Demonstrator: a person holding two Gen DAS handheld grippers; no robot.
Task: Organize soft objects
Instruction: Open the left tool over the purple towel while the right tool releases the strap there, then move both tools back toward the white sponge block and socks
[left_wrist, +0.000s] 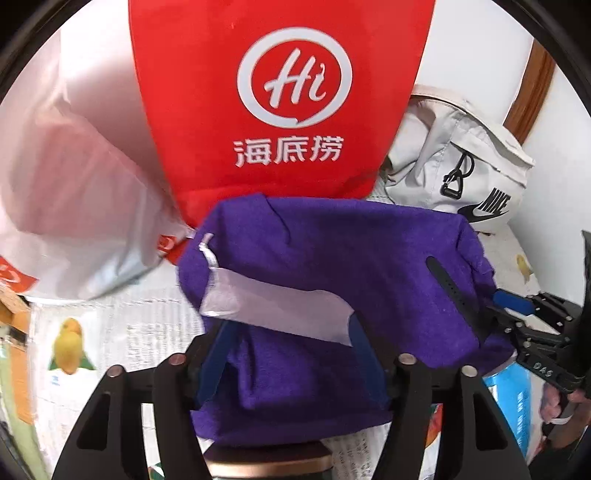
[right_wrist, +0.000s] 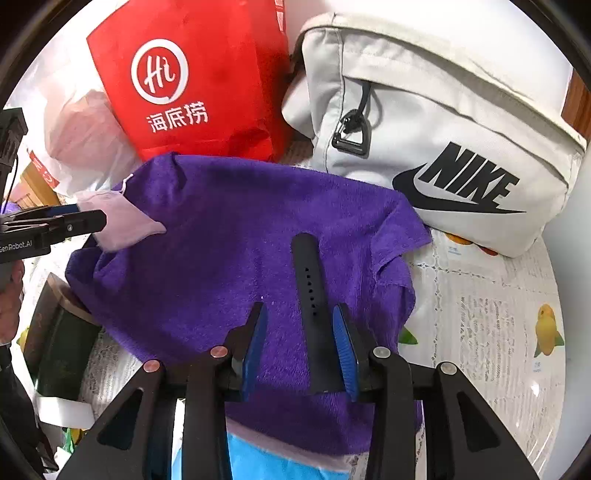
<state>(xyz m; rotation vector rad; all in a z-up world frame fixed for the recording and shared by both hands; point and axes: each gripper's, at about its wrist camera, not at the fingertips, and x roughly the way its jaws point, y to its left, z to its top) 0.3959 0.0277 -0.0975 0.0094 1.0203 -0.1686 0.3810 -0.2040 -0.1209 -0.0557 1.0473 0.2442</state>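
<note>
The black watch strap (right_wrist: 309, 295) lies lengthwise on the purple towel (right_wrist: 229, 236), between the parted, ungripping right tool (right_wrist: 300, 345); the left tool (left_wrist: 291, 354), also parted, straddles the towel's far edge.

A towel (right_wrist: 236, 258) lies spread in the middle, on a tablecloth (right_wrist: 491, 317). A watch strap (right_wrist: 310, 295) lies on the towel, toward its right side. A face mask (right_wrist: 122, 221) lies on the towel's left edge. Behind the towel a paper bag (right_wrist: 199, 81) stands up. Right of the paper bag, behind the towel, sits a waist bag (right_wrist: 436, 122). Left of the paper bag lies a plastic bag (left_wrist: 74, 192). The left gripper (left_wrist: 288, 347) is over the towel's left part, by the mask. The right gripper (right_wrist: 299, 325) is over the near end of the strap.
</note>
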